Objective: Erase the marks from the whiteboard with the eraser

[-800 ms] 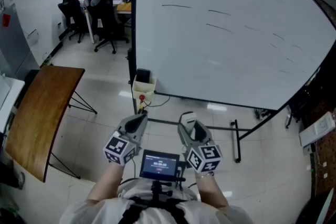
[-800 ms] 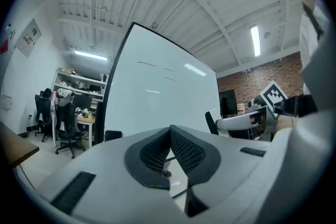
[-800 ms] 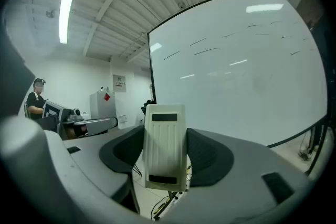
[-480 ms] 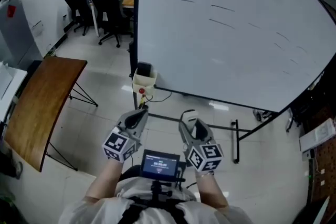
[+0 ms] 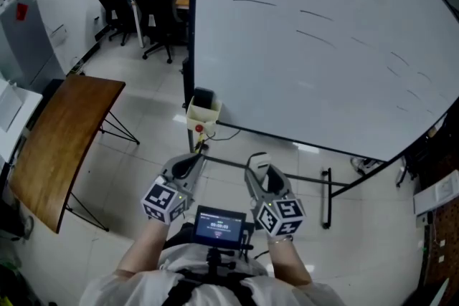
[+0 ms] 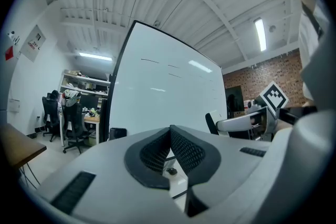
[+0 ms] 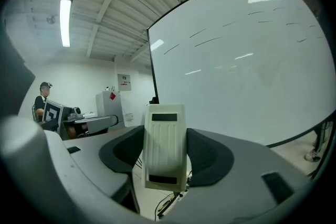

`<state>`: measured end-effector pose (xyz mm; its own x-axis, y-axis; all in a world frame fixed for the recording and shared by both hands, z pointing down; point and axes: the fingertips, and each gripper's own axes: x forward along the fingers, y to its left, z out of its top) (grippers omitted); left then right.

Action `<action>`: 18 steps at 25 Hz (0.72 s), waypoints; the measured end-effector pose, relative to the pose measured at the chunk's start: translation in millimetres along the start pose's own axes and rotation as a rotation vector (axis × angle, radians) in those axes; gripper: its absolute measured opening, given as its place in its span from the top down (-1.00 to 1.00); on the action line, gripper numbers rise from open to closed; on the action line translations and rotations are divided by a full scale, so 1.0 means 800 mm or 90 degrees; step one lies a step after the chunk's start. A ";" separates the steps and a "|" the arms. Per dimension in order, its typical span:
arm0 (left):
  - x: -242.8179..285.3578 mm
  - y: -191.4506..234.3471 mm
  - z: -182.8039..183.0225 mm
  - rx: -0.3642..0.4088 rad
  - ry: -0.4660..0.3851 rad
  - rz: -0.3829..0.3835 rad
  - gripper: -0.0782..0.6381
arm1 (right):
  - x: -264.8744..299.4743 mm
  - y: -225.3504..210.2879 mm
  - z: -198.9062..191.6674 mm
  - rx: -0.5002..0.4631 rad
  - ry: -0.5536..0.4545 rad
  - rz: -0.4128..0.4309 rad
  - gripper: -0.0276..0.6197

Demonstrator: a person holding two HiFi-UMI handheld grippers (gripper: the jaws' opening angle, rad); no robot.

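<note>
A large whiteboard (image 5: 323, 46) stands ahead on a floor stand, with several short dark marks (image 5: 254, 1) across its upper part. It also fills the right gripper view (image 7: 247, 65) and shows in the left gripper view (image 6: 157, 97). My right gripper (image 5: 259, 167) is shut on a cream-white eraser (image 7: 165, 144), which stands upright between the jaws; the eraser (image 5: 257, 161) pokes out toward the board. My left gripper (image 5: 192, 161) is shut with nothing in it, its pads (image 6: 178, 149) touching. Both grippers hang low in front of the person, well short of the board.
A brown folding table (image 5: 61, 147) stands at the left. A small cream bin (image 5: 202, 118) and cables lie by the board's foot. The board's stand legs (image 5: 326, 197) stretch over the floor. Office chairs (image 5: 161, 18) and desks are at the back left.
The view has shifted a little toward the right and nearer the board; the table and chairs slid rightward in the picture. Both grippers keep their places and grips.
</note>
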<state>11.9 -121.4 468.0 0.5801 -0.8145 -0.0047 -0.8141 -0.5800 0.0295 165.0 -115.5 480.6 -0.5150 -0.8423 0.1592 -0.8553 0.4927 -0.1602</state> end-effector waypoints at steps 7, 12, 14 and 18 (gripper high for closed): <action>0.025 0.052 0.001 -0.003 -0.003 -0.001 0.77 | 0.053 -0.004 0.015 -0.006 0.002 -0.002 0.09; 0.056 0.096 0.017 0.005 -0.017 -0.021 0.77 | 0.097 -0.007 0.035 -0.011 -0.008 -0.021 0.09; 0.070 0.113 0.024 0.006 -0.022 -0.035 0.77 | 0.115 -0.010 0.044 -0.013 -0.016 -0.033 0.09; 0.092 0.152 0.044 0.019 -0.041 -0.055 0.77 | 0.148 -0.012 0.064 -0.014 -0.035 -0.062 0.09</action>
<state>-45.6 -252.5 436.0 0.6463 -0.7598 -0.0708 -0.7619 -0.6477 -0.0039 115.1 -231.3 451.5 -0.4262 -0.8968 0.1186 -0.9024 0.4123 -0.1255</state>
